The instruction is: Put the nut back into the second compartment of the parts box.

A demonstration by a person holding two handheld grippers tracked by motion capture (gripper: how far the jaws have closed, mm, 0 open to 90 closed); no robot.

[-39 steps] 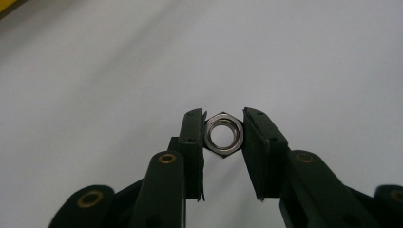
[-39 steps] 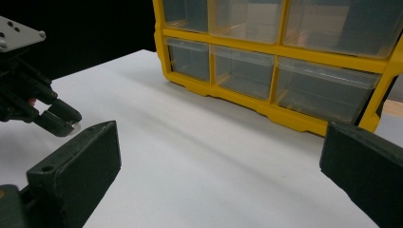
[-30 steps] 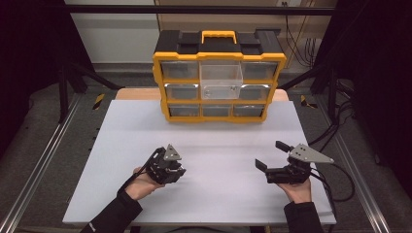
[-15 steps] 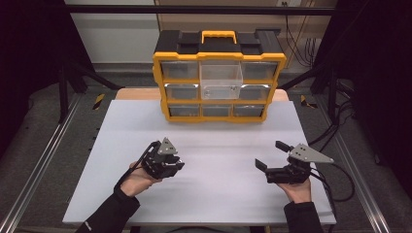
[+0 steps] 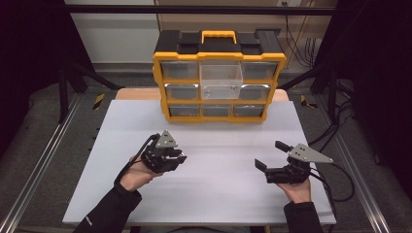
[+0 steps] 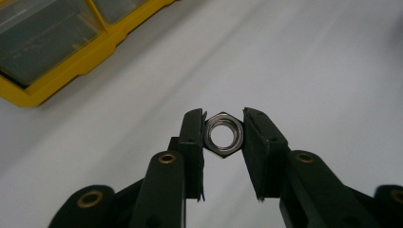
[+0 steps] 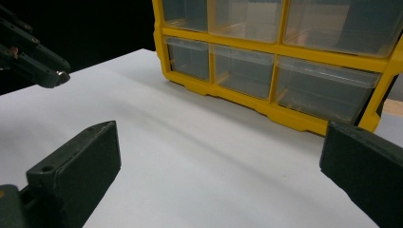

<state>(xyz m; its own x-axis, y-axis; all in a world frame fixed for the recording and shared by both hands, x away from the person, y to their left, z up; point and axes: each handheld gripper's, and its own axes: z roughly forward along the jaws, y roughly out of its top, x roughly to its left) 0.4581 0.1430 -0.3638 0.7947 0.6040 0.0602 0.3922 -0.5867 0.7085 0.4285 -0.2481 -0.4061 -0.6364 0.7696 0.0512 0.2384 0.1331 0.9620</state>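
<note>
Looking from my near edge outward, I have both hands low over a plain white table (image 5: 214, 199). My left gripper (image 6: 223, 137) is closed on a steel nut (image 6: 224, 135), pads on opposite flats, the hole facing the camera; it hangs above bare table left of centre, clear of the surface. My right gripper (image 5: 272, 158) sits to the right, level, jaws spread wide with nothing between them. In the high view the nut is too small to pick out, so I go by the left gripper view for the grip.

Bare white table runs between the two grippers and on ahead of them, with plenty of room to travel. At the far edge stands a yellow drawer cabinet (image 5: 219, 116), black-topped with a yellow handle (image 5: 218, 35). Its middle drawer (image 5: 221, 80) of the top row appears pulled out toward me, though the clear plastic makes that hard to judge. Whatever is in the other drawers is blurred.

Dark floor surrounds the table, with metal rails (image 5: 39, 165) along the left and cables (image 5: 340, 131) at the right. Black frame posts and a pale wall close off the back; both side corners are lost in darkness.
</note>
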